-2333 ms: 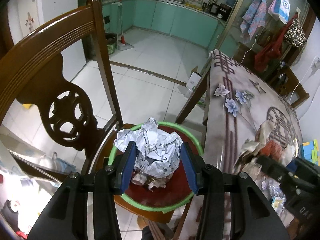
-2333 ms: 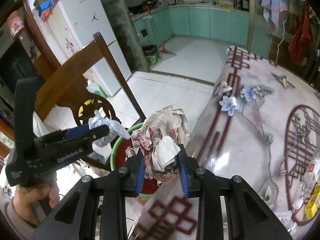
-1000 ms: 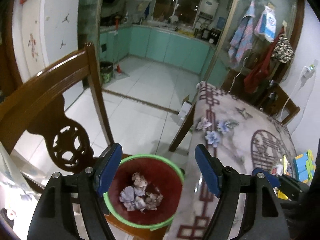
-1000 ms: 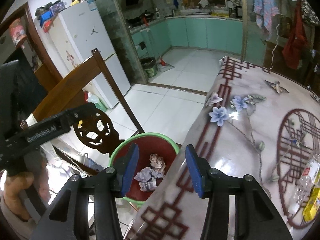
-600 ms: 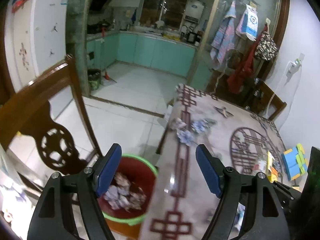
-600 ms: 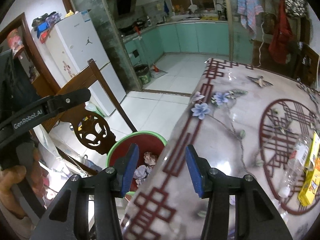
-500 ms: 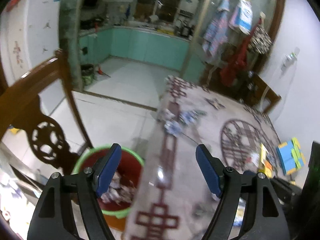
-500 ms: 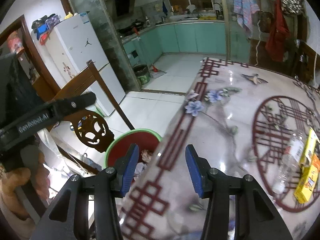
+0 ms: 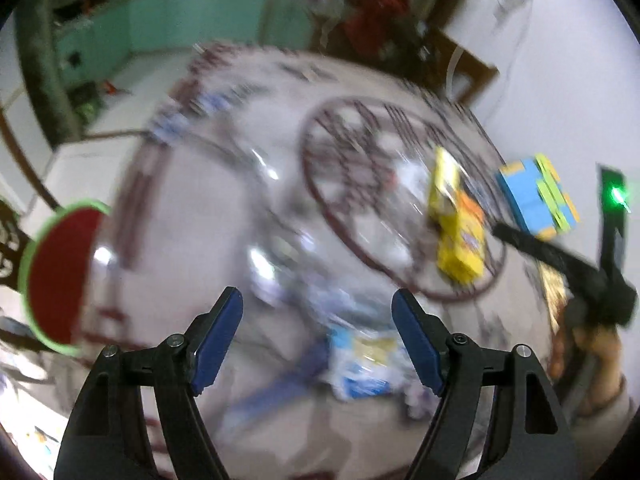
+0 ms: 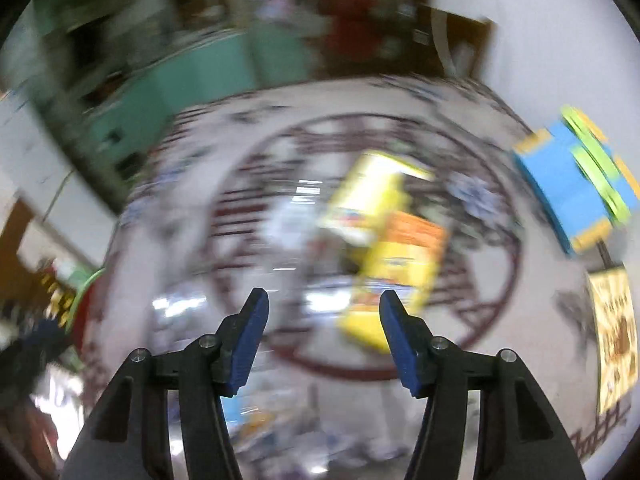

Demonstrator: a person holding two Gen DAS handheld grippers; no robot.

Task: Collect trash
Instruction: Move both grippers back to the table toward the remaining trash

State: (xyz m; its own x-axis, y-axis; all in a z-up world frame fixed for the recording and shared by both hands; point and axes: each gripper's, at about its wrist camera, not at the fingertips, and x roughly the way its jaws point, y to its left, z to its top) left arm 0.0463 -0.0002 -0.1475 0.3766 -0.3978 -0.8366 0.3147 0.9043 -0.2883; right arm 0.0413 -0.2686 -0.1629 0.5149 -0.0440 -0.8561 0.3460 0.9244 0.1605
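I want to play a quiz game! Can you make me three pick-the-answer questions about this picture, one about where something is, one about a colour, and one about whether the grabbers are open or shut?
1. Where is the red bin in the left camera's view?
A. At the left edge, beside the table
B. On top of the table
C. Between the fingers of the left gripper

2. What colour is the bin's rim?
A. Blue
B. Green
C. Yellow

3. How are the two grippers?
A. Both open and empty
B. Both shut on paper
C. One open, one shut

Answers:
1. A, the bin sits past the table's edge on the far left.
2. B, a bright green ring runs round the red inside.
3. A, the left gripper and the right gripper both show a wide gap between their blue fingers, with nothing held. The yellow boxes lie on the table beyond.
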